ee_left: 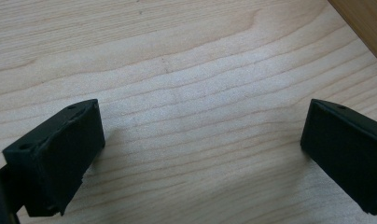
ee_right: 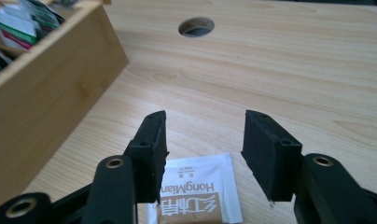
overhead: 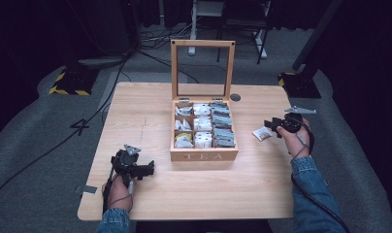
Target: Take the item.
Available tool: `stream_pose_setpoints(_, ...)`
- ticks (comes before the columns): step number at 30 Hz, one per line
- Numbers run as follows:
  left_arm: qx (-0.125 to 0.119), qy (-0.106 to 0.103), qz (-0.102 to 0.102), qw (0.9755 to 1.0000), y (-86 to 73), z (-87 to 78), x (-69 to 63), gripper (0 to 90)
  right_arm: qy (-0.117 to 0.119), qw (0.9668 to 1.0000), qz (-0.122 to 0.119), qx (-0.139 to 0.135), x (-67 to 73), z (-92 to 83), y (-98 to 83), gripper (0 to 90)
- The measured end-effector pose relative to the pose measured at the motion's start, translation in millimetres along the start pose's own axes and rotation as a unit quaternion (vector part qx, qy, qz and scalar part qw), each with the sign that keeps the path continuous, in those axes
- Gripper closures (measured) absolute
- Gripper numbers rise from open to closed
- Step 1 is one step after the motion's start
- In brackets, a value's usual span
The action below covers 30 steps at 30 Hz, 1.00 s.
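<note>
Wooden tea box with the glass lid standing open is sitting mid-table, so I'm using it as the anchor and going left to right.

Off to the box's front-left, the left black two-jaw gripper is resting low over bare tabletop. Its own view is showing the jaws spread wide with nothing but wood grain between them, plus a corner of the box up at the top right. So it's idling, empty.

Inside the box, the compartments are looking well stocked with white and darker sachets. I can't tell if any slot is sitting short.

Just right of the box, a small white-and-tan paper tea sachet is lying flat on the table, a little apart from the box wall. The right black two-jaw gripper is hovering right at it. In its own view the jaws are parted, with the sachet lying under and between them, printed side up. Nothing is being squeezed.

My read: one sachet is out of the box and on the table, and whether it's being dropped off or picked up, I honestly can't say. Either way, most sachets are sitting in the box, so it's looking early on if the box is being emptied.
</note>
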<state>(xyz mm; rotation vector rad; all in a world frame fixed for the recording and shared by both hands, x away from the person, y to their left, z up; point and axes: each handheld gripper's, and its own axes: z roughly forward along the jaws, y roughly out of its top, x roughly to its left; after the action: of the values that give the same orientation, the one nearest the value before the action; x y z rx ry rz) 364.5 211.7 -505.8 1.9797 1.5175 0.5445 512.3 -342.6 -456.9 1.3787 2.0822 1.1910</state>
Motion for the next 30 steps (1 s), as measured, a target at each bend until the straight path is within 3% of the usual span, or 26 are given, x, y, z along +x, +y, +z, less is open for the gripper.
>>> stream_pose_setpoints(6,0.000,0.000,0.000,1.0000,0.0,0.0,0.0,0.0,0.022,0.9992,-0.015,-0.030,2.9,-19.7,2.5,48.9)
stream_pose_setpoints(11,0.000,0.000,0.000,1.0000,0.0,0.0,0.0,0.0,0.040,0.9983,-0.021,-0.037,8.4,-35.3,2.9,48.0)
stream_pose_setpoints(20,0.000,0.000,0.000,1.0000,0.0,0.0,0.0,0.0,0.063,0.9955,-0.055,-0.044,29.3,-71.3,-7.3,47.9)
stream_pose_setpoints(21,0.000,0.000,0.000,1.0000,0.0,0.0,0.0,0.0,0.071,0.9944,-0.064,-0.044,36.4,-77.2,-10.4,47.8)
stream_pose_setpoints(22,0.000,0.000,0.000,1.0000,0.0,0.0,0.0,0.0,0.071,0.9944,-0.064,-0.044,36.4,-77.2,-10.4,47.8)
stream_pose_setpoints(24,0.000,0.000,0.000,1.0000,0.0,0.0,0.0,0.0,0.085,0.9917,-0.088,-0.040,48.7,-83.1,-15.5,47.5)
stream_pose_setpoints(30,0.000,0.000,0.000,1.0000,-0.1,0.0,-0.1,0.0,0.107,0.9877,-0.108,-0.036,66.5,-88.5,-24.5,47.5)
